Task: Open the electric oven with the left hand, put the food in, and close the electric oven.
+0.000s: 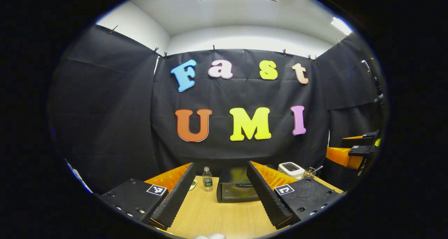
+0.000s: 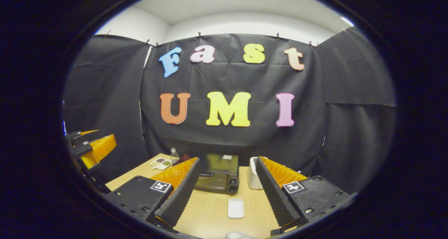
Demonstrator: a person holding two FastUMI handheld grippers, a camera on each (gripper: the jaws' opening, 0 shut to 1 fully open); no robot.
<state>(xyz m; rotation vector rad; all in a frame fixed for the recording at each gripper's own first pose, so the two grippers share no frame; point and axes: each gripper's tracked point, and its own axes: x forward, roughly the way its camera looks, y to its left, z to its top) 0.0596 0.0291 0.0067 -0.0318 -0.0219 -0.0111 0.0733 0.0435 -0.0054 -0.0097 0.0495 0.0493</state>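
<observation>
Left gripper view looks level over a wooden table (image 1: 224,218), with the left gripper (image 1: 224,193) held above it, fingers spread wide and holding nothing; straight ahead between them sits the oven (image 1: 235,190), door closed, a bottle (image 1: 207,179) just to its left and a toaster (image 1: 291,169) to its right. Right gripper view shows the right gripper (image 2: 227,193) likewise spread and empty above the table, the oven (image 2: 218,177) ahead, a white dish (image 2: 236,208) lying on the table nearer than the oven, and the left gripper (image 2: 92,148) raised at the far left.
</observation>
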